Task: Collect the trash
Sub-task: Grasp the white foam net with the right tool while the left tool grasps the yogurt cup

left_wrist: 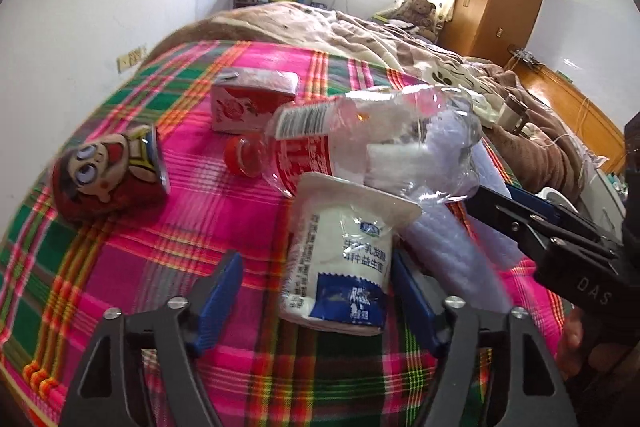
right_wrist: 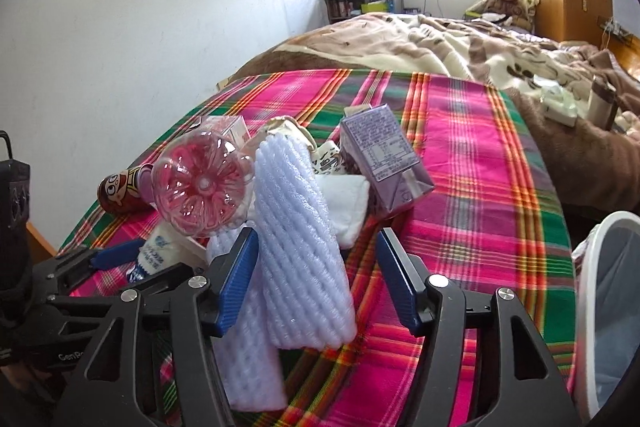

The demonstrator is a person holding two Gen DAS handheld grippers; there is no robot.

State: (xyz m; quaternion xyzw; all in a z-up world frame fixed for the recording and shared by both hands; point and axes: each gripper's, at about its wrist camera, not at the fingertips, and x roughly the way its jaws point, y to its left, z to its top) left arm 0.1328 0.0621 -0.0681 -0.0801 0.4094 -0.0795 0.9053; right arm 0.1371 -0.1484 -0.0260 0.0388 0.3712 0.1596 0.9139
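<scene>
1. Trash lies heaped in the middle of the plaid cloth (right_wrist: pixel 460 155) spread over the bed: a yogurt cup (left_wrist: pixel 340 263), a clear plastic bottle (left_wrist: pixel 360 143) with a red cap, white foam netting (right_wrist: pixel 296 227), a purple drink carton (right_wrist: pixel 386 163), a red-and-white carton (left_wrist: pixel 248 103) and a cartoon-printed can (left_wrist: pixel 108 171). Gathered close like this, each piece is within one reach of either hand.

2. Left tool (left_wrist: pixel 316 299) stands astride the yogurt cup, which leans on the bottle. Its right pad looks just at the cup's side while the left pad stands clear, so the tool is still released, I judge, and nothing is lifted.

3. Right tool (right_wrist: pixel 316 279) straddles the folded foam netting. The left pad seems to touch the foam and the right pad is apart from it, so this tool is released too.

4. Both tools point down at a slant into the pile, side by side, which suits taking one piece each at once.

5. A white bin (right_wrist: pixel 600 299) with a liner waits just beside the bed on the right, near the right tool, probably where the pieces are meant to go.

6. The foam is soft and will squash, and the cup is light and tilted, so it may tip as the pads close.
</scene>
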